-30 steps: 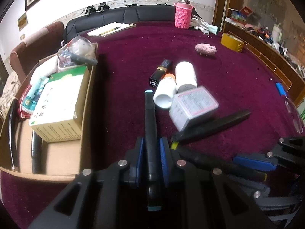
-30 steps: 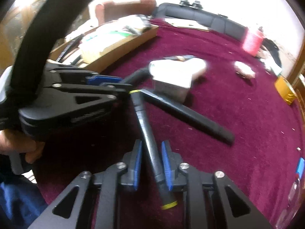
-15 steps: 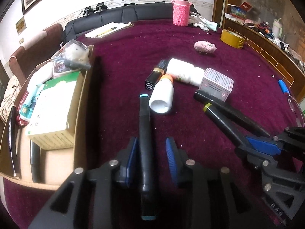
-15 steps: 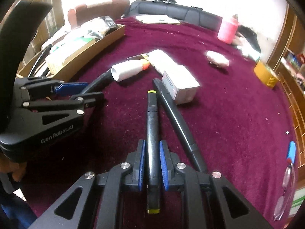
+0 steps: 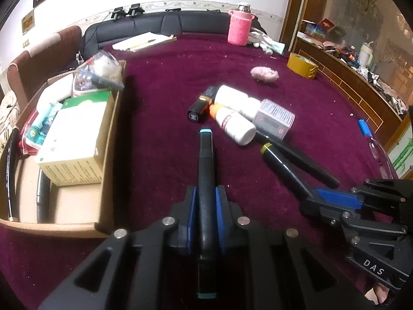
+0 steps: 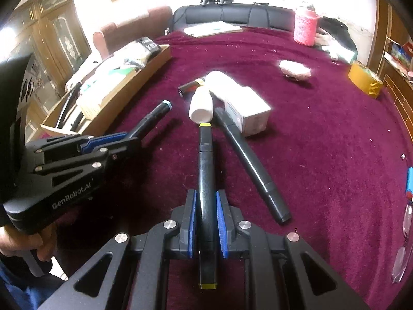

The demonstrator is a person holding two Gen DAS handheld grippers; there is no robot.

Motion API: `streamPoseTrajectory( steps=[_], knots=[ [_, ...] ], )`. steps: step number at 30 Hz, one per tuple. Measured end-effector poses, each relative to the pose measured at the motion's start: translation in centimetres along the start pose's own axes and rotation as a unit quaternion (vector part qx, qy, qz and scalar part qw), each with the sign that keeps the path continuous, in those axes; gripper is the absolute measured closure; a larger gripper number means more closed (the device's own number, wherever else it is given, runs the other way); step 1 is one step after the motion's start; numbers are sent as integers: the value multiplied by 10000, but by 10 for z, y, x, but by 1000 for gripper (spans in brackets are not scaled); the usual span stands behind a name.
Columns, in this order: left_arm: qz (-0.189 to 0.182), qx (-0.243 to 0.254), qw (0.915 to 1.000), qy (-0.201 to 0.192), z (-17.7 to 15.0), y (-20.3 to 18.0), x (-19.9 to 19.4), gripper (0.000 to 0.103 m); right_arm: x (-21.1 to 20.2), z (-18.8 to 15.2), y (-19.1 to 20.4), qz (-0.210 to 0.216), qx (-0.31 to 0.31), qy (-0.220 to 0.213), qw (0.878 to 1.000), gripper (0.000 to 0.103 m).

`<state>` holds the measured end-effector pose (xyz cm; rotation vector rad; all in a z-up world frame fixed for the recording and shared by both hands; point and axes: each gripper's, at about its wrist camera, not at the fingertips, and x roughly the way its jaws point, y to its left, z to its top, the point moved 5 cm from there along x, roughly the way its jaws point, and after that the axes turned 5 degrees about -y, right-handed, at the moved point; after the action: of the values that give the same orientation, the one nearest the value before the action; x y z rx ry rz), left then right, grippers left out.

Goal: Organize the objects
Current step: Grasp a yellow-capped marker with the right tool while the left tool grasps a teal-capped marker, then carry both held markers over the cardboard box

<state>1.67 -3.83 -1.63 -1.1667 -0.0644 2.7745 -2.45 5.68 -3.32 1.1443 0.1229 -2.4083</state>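
My left gripper (image 5: 205,196) has its jaws closing, the blue pads pressing a black marker with a teal cap (image 5: 205,160) that points away over the maroon table. My right gripper (image 6: 206,199) is shut on a black marker with a yellow cap (image 6: 205,160), its tip near a white bottle (image 6: 201,106). In the left wrist view the right gripper (image 5: 307,199) holds the yellow-capped marker (image 5: 278,162) low at the right. A third black marker (image 6: 247,160) lies loose on the cloth. An open cardboard box (image 5: 113,134) stands at the left, partly filled.
Two white bottles (image 5: 235,125), a small printed carton (image 5: 275,118) and a black lipstick tube (image 5: 198,108) lie clustered mid-table. Farther back are a pink fluffy item (image 5: 264,73), yellow tape (image 5: 302,66) and a pink-sleeved flask (image 5: 240,29). Glasses (image 6: 402,245) lie at the right edge.
The left jaws spread around the teal-capped marker half a second ago and have closed on it again. The right gripper rolled, so its marker now points straight ahead.
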Motion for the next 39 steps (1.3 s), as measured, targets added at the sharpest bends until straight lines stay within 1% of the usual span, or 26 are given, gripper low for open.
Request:
streamPoseTrajectory(
  steps=[10,15,30,39],
  knots=[
    [-40,-64,10000,-19,3,0,-5,89,1,6,2,74,87,-4,9999,86],
    [-11,-92,9999,-95,6,4,-10,89,0,12,7,115,50,-28,9999,86],
    [0,-241,9994,-267,13,18,-27,89,5,31,28,277,-43,-24,9996,86],
    [28,-438,9981,-440,19,36,-42,89,7,44,50,404,-176,-49,9990,86]
  ],
)
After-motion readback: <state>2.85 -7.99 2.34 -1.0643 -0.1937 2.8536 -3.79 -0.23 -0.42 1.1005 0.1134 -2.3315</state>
